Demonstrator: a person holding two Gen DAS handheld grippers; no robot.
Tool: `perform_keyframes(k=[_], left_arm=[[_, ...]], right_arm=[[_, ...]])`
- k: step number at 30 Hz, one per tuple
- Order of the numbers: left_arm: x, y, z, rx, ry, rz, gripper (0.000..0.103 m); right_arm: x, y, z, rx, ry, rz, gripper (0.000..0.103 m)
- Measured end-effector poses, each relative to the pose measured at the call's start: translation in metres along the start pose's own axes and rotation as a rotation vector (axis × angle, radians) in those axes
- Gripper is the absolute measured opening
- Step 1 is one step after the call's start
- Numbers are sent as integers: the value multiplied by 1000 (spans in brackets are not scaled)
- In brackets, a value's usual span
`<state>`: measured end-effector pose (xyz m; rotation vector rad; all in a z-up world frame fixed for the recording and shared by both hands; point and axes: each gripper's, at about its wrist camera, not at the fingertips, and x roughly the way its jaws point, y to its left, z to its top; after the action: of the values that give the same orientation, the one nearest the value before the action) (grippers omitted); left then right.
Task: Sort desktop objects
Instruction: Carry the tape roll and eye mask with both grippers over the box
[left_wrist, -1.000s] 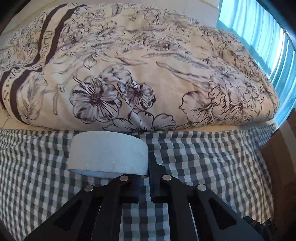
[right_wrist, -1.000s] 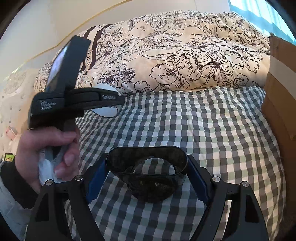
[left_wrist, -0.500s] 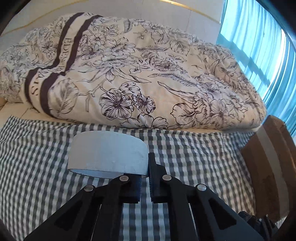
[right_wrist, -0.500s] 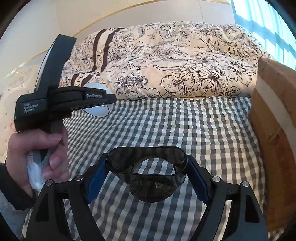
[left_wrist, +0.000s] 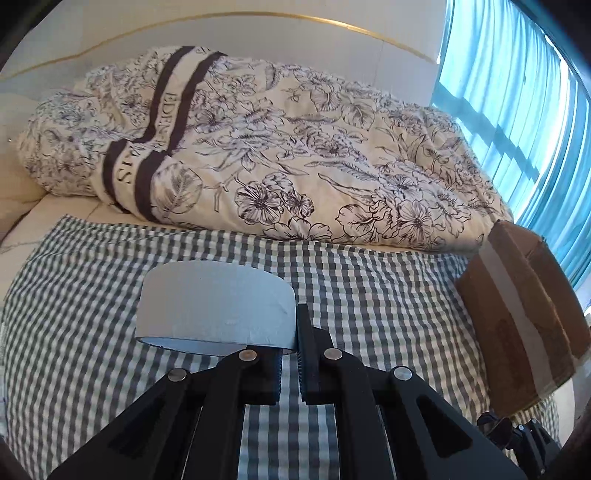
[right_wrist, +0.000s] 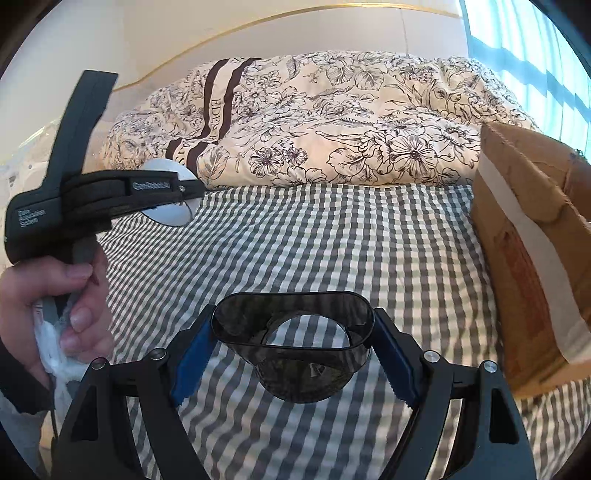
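Right now both grippers are loaded and held above the checked cloth (right_wrist: 332, 236) on the bed, so the step in hand looks like carrying things toward the cardboard box (right_wrist: 532, 251) at the right. The left gripper (left_wrist: 290, 343) has its fingers closed on the wall of a white roll of tape (left_wrist: 218, 306), one finger inside the ring and one outside; the roll is off the cloth, in the air. The right gripper (right_wrist: 293, 354) has its blue-padded fingers pressed against the two ends of a dark see-through plastic cup (right_wrist: 291, 332), which is squeezed into an oval and also held clear of the cloth.

My guess is that the next move calls for bringing each load over the box's open top, which is only partly in view, before letting go.

Behind the cloth lies a flowered quilt (left_wrist: 295, 155) with dark stripes; letters on it read "EDEN", the rest is folded away. In the right wrist view the left gripper's body carries "GenRobot.AI" and a small label too blurred to read surely.
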<state>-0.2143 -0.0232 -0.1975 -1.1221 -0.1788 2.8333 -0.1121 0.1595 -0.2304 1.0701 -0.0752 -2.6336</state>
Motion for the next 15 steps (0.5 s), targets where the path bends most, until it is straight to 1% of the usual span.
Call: perform_keyframes(k=[3, 6, 8, 11, 15], left_arm=[[-21, -1, -7, -10, -13, -2, 6], [-43, 3, -19, -66, -30, -14, 7], [-56, 3, -26, -81, -42, -8, 7], [-73, -1, -35, -73, -55, 9, 7], [-91, -12, -46, -41, -60, 29, 7]], right_arm=[[-14, -1, -6, 1, -1, 1, 81], [-27, 1, -14, -8, 0, 3, 81], [-33, 2, -19, -15, 5, 2, 81], [-44, 4, -24, -23, 2, 4, 81], [-63, 6, -23, -35, -29, 0, 81]])
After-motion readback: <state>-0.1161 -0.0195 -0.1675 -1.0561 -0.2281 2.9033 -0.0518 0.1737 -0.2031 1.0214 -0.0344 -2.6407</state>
